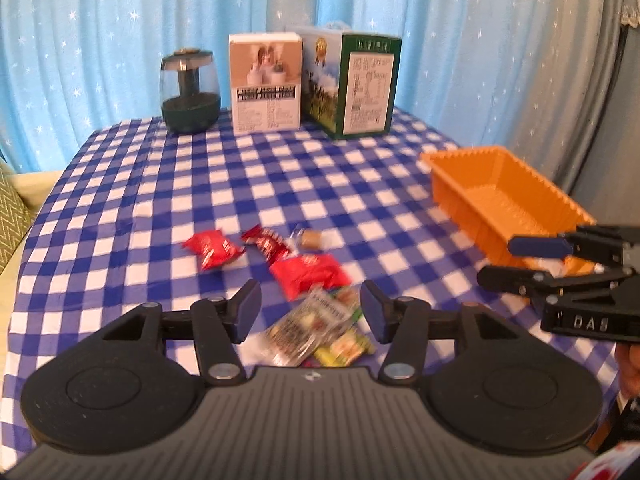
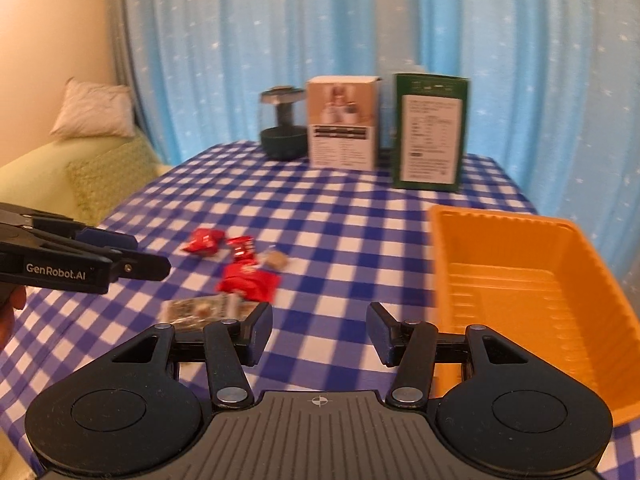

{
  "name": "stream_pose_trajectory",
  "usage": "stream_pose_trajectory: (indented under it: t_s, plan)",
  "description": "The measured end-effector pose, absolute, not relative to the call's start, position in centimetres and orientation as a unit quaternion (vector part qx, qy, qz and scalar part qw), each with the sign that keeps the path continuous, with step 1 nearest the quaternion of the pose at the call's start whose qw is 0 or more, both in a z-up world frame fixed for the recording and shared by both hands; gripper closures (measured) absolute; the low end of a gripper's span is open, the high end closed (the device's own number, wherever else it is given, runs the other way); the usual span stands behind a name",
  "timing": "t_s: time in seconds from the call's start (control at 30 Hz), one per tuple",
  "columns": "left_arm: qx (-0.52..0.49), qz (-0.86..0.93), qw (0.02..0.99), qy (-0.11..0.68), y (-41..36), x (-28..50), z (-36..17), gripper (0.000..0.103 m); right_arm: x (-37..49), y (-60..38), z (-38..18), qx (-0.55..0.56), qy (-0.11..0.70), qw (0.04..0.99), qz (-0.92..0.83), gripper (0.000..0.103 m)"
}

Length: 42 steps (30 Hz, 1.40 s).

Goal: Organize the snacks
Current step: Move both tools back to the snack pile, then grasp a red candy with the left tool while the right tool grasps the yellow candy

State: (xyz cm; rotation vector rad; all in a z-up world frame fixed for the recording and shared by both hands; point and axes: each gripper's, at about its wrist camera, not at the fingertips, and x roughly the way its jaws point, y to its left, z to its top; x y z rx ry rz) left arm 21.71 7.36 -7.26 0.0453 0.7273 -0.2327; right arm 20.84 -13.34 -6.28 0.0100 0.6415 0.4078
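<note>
Several snack packets lie on the blue checked tablecloth (image 1: 280,168): a red packet (image 1: 212,249), a dark red bar (image 1: 267,243), a small tan sweet (image 1: 309,238), a bigger red packet (image 1: 310,274) and a clear mixed packet (image 1: 316,326). My left gripper (image 1: 311,309) is open, just above the mixed packet. An empty orange tray (image 2: 520,288) stands at the right. My right gripper (image 2: 320,334) is open and empty, beside the tray's left wall. The snacks also show in the right wrist view (image 2: 248,282).
At the table's back stand a dark green glass jar (image 1: 190,92), a white box (image 1: 266,82) and a green box (image 1: 354,80). Blue curtains hang behind. A green sofa (image 2: 72,172) with a pillow is at the left.
</note>
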Motion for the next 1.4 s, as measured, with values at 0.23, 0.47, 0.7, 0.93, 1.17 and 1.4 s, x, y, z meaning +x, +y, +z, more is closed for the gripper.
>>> stream_pose_trajectory:
  t_s: [0.23,0.47,0.7,0.93,1.17,1.4]
  plan:
    - [0.064,-0.151,0.905,0.393,8.7,20.7,-10.1,0.053,20.9,-10.8,-8.1,-0.026,0.329,0.915,0.233,0.05]
    - [0.129,-0.198,0.88,0.413,7.0,20.8,-12.9,0.06,21.8,-10.1,-8.9,-0.026,0.351,0.907,0.231,0.05]
    - [0.127,-0.194,0.871,0.434,6.6,21.9,-14.7,0.073,22.3,-10.2,-9.4,-0.025,0.364,0.904,0.223,0.05]
    - [0.115,-0.183,0.87,0.443,7.2,21.2,-13.9,0.081,22.6,-8.9,-9.8,-0.019,0.371,0.894,0.25,0.051]
    - [0.084,-0.146,0.886,0.433,9.4,20.1,-12.1,0.081,23.4,-7.1,-11.2,-0.008,0.386,0.879,0.279,0.051]
    - [0.041,-0.099,0.901,0.421,11.1,21.0,-11.2,0.081,24.4,-5.3,-12.4,0.009,0.387,0.877,0.283,0.051]
